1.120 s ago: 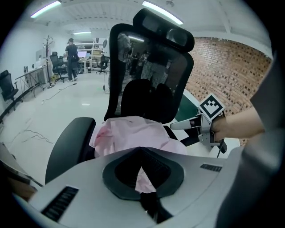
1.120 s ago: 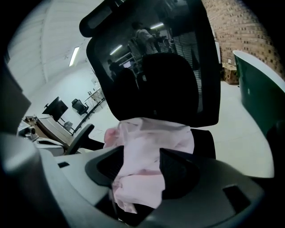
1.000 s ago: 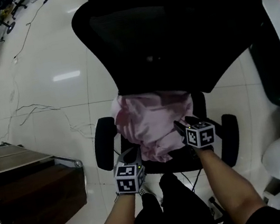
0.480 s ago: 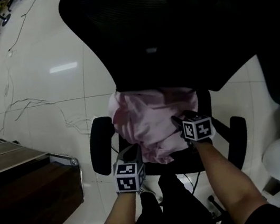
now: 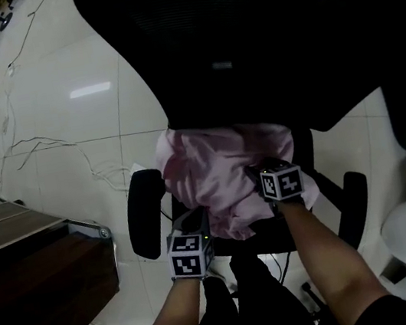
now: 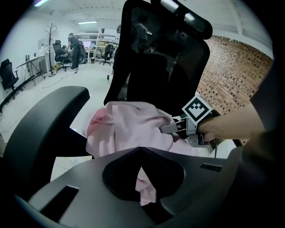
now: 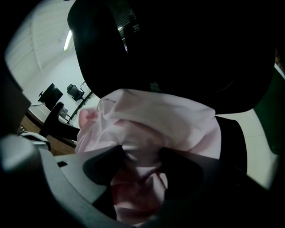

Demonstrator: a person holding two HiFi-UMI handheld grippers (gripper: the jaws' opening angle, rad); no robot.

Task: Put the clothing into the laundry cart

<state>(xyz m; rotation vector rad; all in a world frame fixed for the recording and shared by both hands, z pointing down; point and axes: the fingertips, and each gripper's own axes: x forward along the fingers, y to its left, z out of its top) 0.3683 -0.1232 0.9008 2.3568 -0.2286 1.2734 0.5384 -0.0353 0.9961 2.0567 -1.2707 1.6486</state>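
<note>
R fingers (image 7: 103,165): spread wide, have just been opening, w/ a bunched fold of the pink crumpled cloth garment (image 5: 217,175) sitting between them. Not squeezing it yet afaict.
L fingers (image 6: 118,176): tips together, w/ a thin strip of the same pink cloth caught in the slot between them. Reads as a nip on the garment's near edge.
garment: heaped on the seat of the black mesh-backed office chair (image 5: 260,46), pushed up against the foot of the backrest, a bit spilling over the seat's front edge.
right gripper (image 5: 255,173): over the seat's front half, nose buried in the heap, pointing steeply down.
left gripper (image 5: 195,217): at the seat's front corner, just beside the armrest (image 5: 146,214) on the person's left.
cart: can't pick one out for sure. The dark brown boxy thing on a metal frame (image 5: 42,264), well off that same side of the chair, might be it, idk.
step: imo the pickup. Garment's not off the seat yet, so the task's barely started.
next move: R needs to close on a thick fold, not just the top layer. Then both lift together, high enough to clear seat + armrest, before swinging off to the cart.
watch out: loose cloth, prob drapes, could snag the armrest or trail on the floor.
</note>
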